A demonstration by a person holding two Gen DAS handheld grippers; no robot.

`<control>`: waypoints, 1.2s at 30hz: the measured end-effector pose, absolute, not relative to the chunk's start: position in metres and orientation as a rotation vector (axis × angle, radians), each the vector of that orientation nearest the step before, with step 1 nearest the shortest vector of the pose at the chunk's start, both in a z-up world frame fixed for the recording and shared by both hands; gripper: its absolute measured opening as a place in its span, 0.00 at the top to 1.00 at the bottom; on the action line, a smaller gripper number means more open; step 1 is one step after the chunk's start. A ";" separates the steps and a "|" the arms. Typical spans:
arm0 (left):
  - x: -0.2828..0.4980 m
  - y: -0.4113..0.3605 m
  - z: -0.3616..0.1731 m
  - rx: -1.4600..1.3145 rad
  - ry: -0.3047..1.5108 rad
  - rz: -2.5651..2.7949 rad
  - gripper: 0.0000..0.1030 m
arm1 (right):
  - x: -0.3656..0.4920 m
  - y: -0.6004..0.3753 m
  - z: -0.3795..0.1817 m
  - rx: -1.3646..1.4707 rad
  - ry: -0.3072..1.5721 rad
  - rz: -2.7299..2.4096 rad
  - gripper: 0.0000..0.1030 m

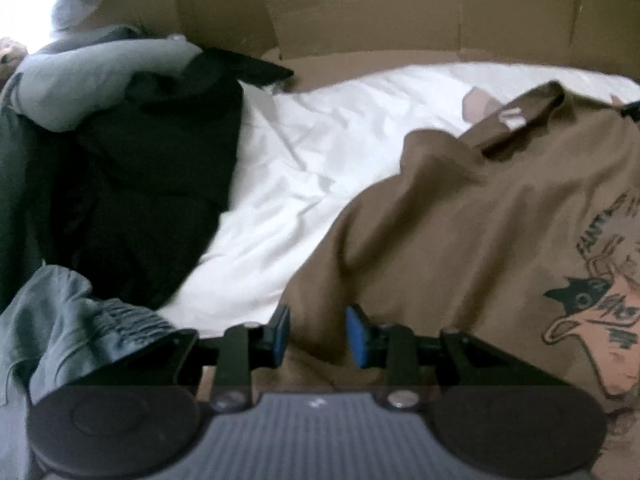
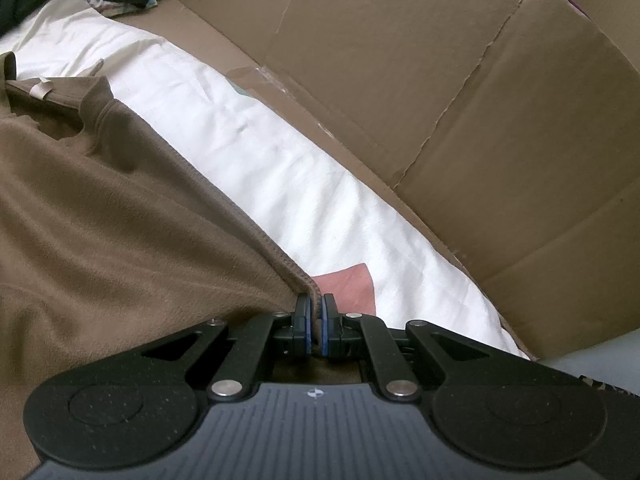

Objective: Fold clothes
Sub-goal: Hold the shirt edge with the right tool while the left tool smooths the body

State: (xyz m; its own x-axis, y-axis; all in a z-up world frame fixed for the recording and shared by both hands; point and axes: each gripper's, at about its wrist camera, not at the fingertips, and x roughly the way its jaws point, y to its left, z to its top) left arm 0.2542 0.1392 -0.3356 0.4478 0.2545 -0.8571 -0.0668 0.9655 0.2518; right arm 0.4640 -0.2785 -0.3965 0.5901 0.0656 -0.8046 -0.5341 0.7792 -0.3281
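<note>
on the white sheet [image 1: 304, 152], your brown shirt [image 1: 460, 208] lies spread out, with the fold seemingly just being set up.

largest first: cardboard [image 2: 460, 80] walls the bed's far side in both views. only your left view shows the dark clothes pile [image 1: 140, 168], the grey garment [image 1: 60, 320] and the shirt's printed front; only your right view shows the stitched hem edge and a pink patch [image 2: 348, 284] beside it. your right gripper [image 2: 315, 320] is pinched tight on that hem. your left gripper [image 1: 318, 336] stands partly open over brown cloth, and whether its pads press anything you cannot tell. next, i judge, close the left on the shirt's edge, then lift both together.
</note>
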 end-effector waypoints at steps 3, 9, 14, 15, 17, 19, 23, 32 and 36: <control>0.256 0.143 -0.338 0.178 1.104 0.200 0.99 | 0.465 -0.279 -0.397 -0.591 0.880 0.376 0.97; 0.248 0.125 -0.321 0.184 1.065 0.153 0.98 | 0.465 -0.280 -0.398 -0.594 0.879 0.379 0.97; 0.246 0.108 -0.323 0.155 1.080 0.116 0.98 | 0.464 -0.279 -0.398 -0.596 0.878 0.379 0.97; 0.246 0.105 -0.325 0.147 1.084 0.107 0.98 | 0.463 -0.279 -0.398 -0.596 0.878 0.379 0.97; 0.246 0.096 -0.330 0.142 1.096 0.092 0.98 | 0.463 -0.278 -0.398 -0.597 0.877 0.379 0.97; 0.246 0.090 -0.338 0.130 1.116 0.079 0.98 | 0.463 -0.278 -0.399 -0.596 0.877 0.378 0.97; 0.246 0.079 -0.357 0.120 1.181 0.051 0.94 | 0.463 -0.279 -0.399 -0.595 0.877 0.376 0.97; 0.235 0.078 -0.321 0.106 1.162 0.005 0.85 | 0.463 -0.280 -0.399 -0.599 0.875 0.378 0.97; 0.241 0.088 -0.300 0.137 1.108 0.035 0.84 | 0.463 -0.279 -0.399 -0.604 0.873 0.379 0.97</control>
